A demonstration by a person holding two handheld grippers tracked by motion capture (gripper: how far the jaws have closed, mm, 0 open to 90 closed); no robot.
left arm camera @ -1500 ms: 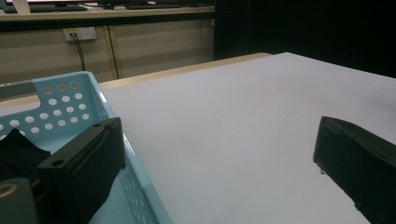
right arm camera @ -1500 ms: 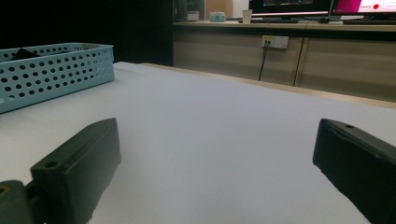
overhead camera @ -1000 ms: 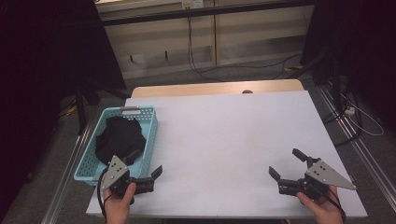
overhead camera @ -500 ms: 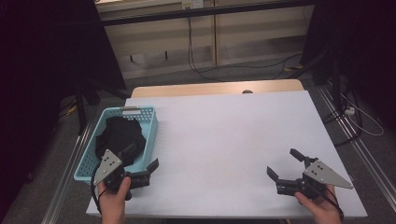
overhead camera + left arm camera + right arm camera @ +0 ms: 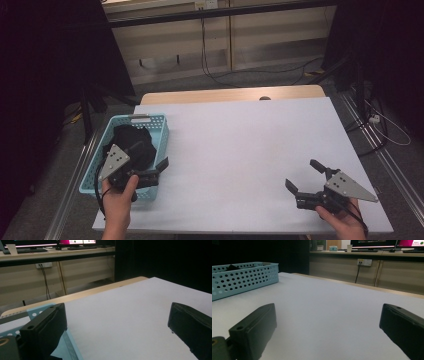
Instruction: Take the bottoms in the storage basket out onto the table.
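Looks like you're just starting the reach for the black cloth [image 5: 127,145] bunched in the blue basket [image 5: 161,131] at the table's left, left gripper [image 5: 161,169] wide over its near corner, right gripper [image 5: 306,181] wide and idle near-right, so next dip left jaws in.

Perforated plastic basket [image 5: 156,131] w/ matt black cloth [image 5: 131,145]; smooth matt tabletop [image 5: 240,150]
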